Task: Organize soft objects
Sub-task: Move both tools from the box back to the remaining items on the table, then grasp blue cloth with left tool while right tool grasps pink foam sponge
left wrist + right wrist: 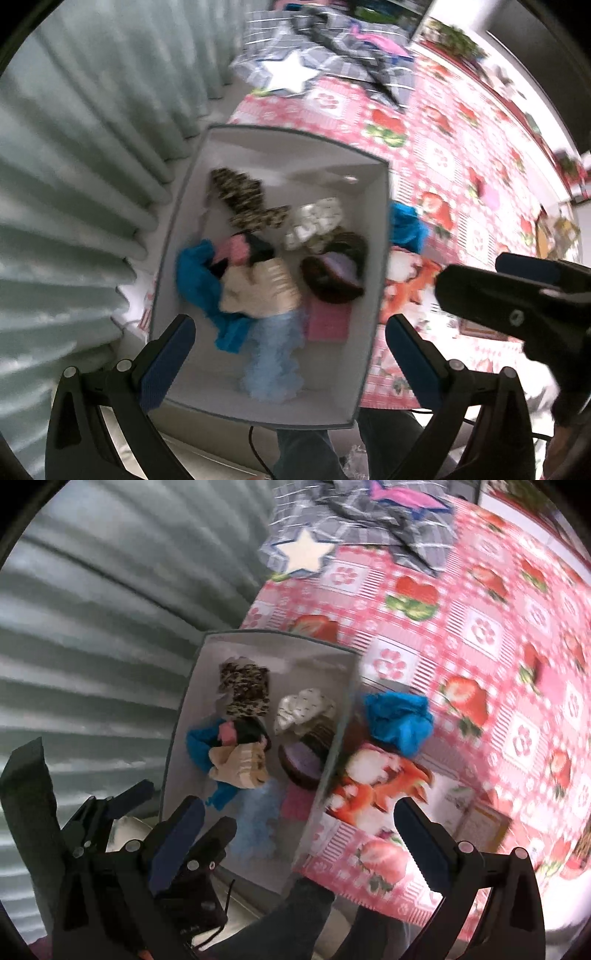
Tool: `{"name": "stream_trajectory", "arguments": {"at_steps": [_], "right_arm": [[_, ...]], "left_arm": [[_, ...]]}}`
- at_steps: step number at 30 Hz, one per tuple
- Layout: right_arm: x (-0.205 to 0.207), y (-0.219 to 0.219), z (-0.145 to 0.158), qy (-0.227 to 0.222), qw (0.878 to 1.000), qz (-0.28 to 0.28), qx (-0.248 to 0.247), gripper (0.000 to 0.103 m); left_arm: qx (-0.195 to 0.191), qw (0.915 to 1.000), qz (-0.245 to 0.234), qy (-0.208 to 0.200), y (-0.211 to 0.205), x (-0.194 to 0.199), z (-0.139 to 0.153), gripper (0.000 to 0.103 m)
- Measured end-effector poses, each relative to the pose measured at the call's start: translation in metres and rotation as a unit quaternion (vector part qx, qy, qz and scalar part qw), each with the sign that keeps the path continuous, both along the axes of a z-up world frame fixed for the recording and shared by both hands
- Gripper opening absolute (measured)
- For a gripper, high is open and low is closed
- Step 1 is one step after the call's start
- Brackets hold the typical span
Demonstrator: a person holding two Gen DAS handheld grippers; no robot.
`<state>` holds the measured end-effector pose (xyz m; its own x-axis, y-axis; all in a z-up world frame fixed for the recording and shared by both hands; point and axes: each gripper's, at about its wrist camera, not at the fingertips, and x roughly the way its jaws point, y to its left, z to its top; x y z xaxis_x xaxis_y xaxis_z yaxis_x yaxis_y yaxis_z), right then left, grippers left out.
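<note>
Left gripper (290,354) above the open white box (364,354), jaws spread, holding nothing. Right gripper (301,836) likewise spread wide, empty, beside it. Heaped inside the box: soft objects (258,288), blurred, apparently socks or small cloths. On the strawberry-print bed cover (480,627), just outside the box wall, a crumpled blue cloth (400,720).

no text, label, brand or number can be read in either view, the pink tablecloth (480,635) carries only strawberry and flower pictures, the grey blanket (332,55) only a white star shape, all blurred
</note>
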<state>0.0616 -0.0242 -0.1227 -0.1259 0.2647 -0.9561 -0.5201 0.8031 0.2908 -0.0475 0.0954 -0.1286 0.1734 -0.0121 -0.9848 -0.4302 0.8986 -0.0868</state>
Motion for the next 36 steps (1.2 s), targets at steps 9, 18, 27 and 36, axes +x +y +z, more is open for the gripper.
{"name": "stream_trajectory", "arguments": {"at_steps": [9, 18, 27, 36], "right_arm": [[0.044, -0.112, 0.025, 0.034, 0.99, -0.136, 0.016, 0.103], [0.084, -0.185, 0.023, 0.041, 0.975, -0.216, 0.021, 0.103], [0.106, -0.239, 0.002, 0.06, 0.968, -0.243, 0.022, 0.103], [0.123, -0.289, -0.026, 0.089, 0.957, -0.276, 0.018, 0.103]], "left_arm": [[-0.009, 0.9959, -0.089, -0.008, -0.054, 0.048, 0.007, 0.103], [-0.002, 0.988, -0.154, 0.006, -0.109, 0.102, -0.005, 0.103], [0.01, 0.9771, -0.188, 0.098, -0.149, 0.184, -0.074, 0.103], [0.029, 0.9623, -0.186, 0.196, -0.162, 0.207, -0.136, 0.103]]}}
